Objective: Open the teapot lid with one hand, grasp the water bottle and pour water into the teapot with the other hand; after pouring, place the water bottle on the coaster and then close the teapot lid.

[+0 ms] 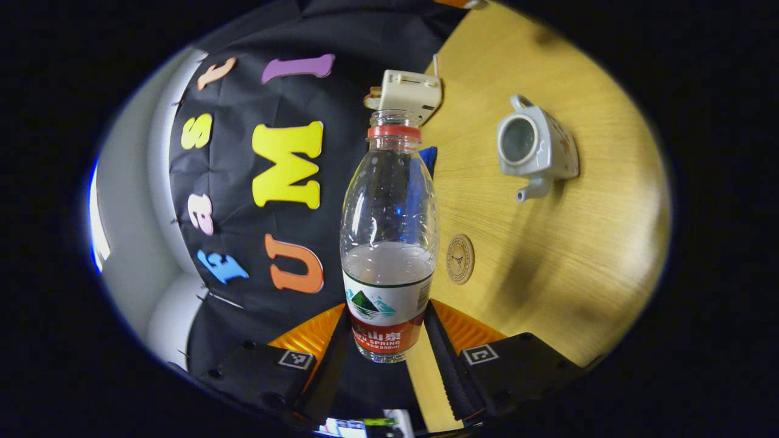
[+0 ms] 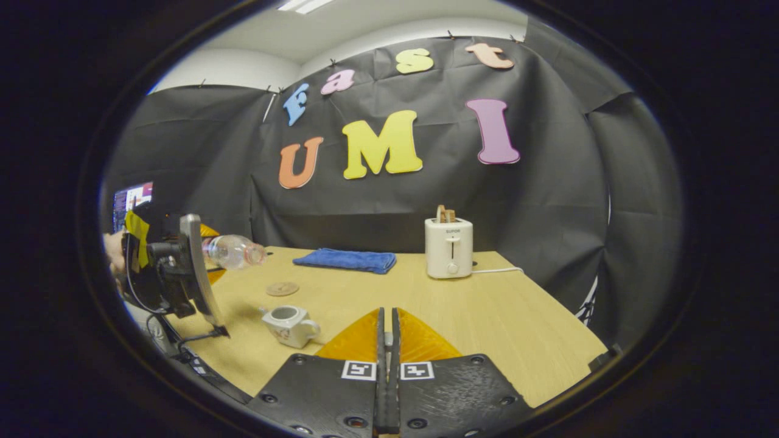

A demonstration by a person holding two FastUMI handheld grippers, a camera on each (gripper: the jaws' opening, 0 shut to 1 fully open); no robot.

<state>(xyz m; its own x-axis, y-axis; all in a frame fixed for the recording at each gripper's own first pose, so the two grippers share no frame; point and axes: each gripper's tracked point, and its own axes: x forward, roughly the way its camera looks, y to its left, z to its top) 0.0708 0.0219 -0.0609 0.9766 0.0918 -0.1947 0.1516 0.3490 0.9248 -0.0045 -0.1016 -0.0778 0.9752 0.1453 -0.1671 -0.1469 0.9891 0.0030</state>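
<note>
My left claw (image 1: 389, 347) pinches the bottle (image 1: 388, 243), held off the table (image 1: 548, 255), its long axis level, mouth short of the lidless teapot (image 1: 535, 149); coaster (image 1: 460, 259) lies between. My right claw (image 2: 387, 340) is pressed together, empty.

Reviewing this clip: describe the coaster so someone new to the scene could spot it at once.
Start at the wooden table in front of the black cloth wall. Between the blue cloth and the lidless white teapot lies the coaster: a small round disc, flat on the tabletop, the only flat round thing there.
</note>
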